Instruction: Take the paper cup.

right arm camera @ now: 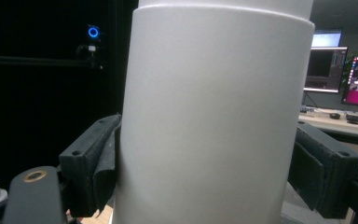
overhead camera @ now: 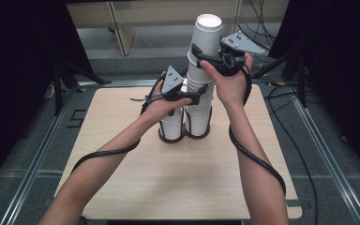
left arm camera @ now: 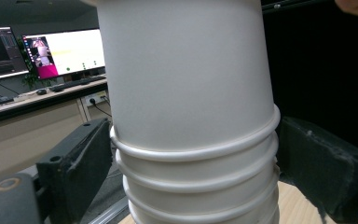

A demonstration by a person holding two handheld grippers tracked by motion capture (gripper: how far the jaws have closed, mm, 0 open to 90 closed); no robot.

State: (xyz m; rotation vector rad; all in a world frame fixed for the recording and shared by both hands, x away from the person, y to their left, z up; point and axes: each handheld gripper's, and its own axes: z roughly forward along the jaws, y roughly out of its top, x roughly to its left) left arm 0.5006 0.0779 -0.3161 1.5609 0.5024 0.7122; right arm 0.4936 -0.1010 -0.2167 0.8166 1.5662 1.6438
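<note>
The right gripper, held high over the far half of the table, has its two black jaws clamped on the top cup of a tall stack of white paper cups; in the right gripper view the cup's wall presses against both jaw pads, the left one visibly squeezed. Lower down, the left gripper brackets the same stack near its middle. In the left gripper view its jaws stand either side of the rolled rims, the left pad close against them, but whether they are pressing or merely resting there cannot be told.

The stack stands upside down, its base on the table near the middle, and leans slightly. A shorter stack stands just beside it on the left, partly hidden under the left hand.

The work looks like lifting the top cup free while the lower hand steadies the rest. The risk lies in the nesting: if the cups are wedged, two or more may rise together, or the whole column may tilt further and topple onto its neighbour. Too firm a squeeze could also crush the thin wall, and a loose lower hold would let the stack follow upward.
</note>
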